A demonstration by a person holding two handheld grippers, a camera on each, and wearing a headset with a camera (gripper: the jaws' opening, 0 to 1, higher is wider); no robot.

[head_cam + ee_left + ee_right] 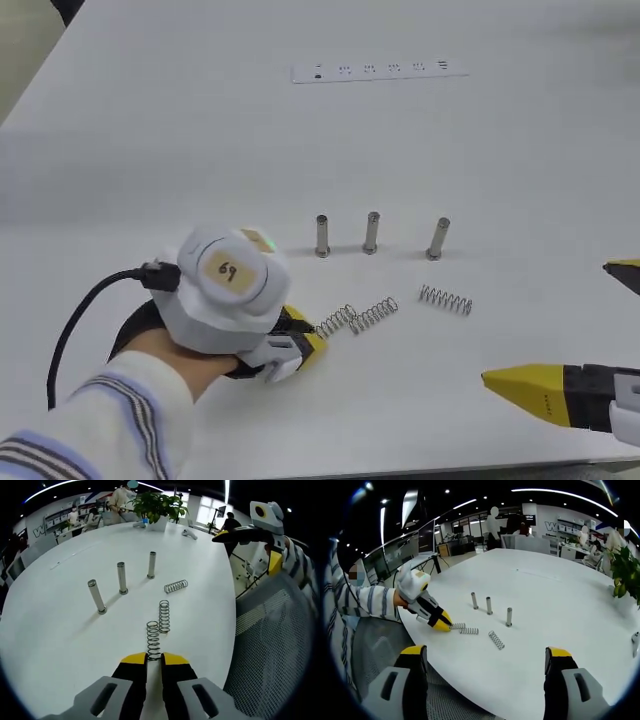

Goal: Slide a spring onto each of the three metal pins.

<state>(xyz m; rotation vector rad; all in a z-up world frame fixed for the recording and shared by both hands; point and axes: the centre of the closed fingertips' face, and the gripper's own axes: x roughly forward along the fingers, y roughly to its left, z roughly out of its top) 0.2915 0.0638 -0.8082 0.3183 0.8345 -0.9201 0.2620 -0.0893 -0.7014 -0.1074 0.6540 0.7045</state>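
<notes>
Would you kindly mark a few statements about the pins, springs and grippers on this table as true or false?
1. The three pins stand upright and bare. True.
2. The right gripper is shut. False: its jaws stand wide open, holding nothing.
3. The left gripper is closed on the end of the nearest spring. True.
4. One spring already sits on the middle pin. False: all three springs lie on the table.
5. A power strip lies on the table beyond the pins. True.
</notes>
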